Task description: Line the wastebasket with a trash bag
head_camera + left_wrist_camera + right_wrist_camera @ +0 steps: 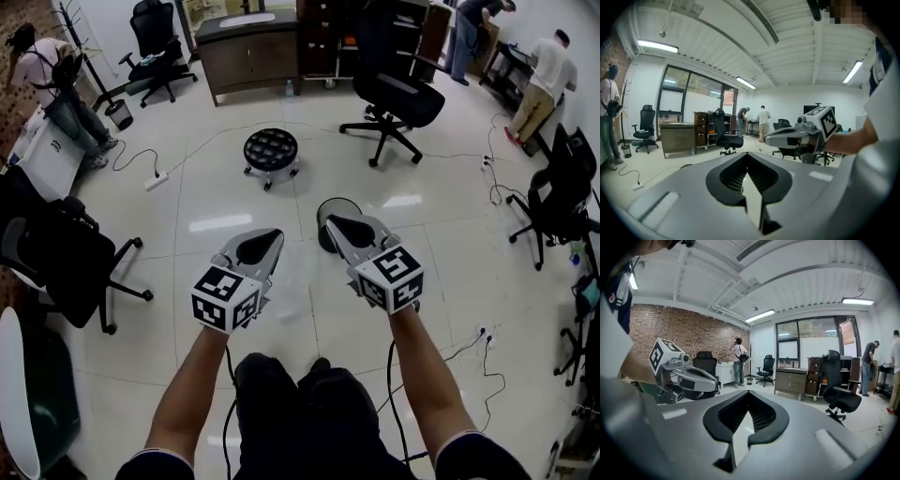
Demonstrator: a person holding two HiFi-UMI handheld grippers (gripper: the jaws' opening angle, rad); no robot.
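Facing the wastebasket (328,208) on the floor just beyond the right gripper (336,225), the person holds it and the left gripper (272,236) with fingers pressed together. The bag should be spread wider than the rim.

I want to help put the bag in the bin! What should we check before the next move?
1. Wastebasket in sight: ok, on the floor just beyond the right claw.
2. Left claw and right claw shut: ok.
3. Trash bag held in a claw: cannot tell, none shows clearly.
4. Wastebasket standing upright: ok.
5. Stool out of the way: ok, it stands apart.
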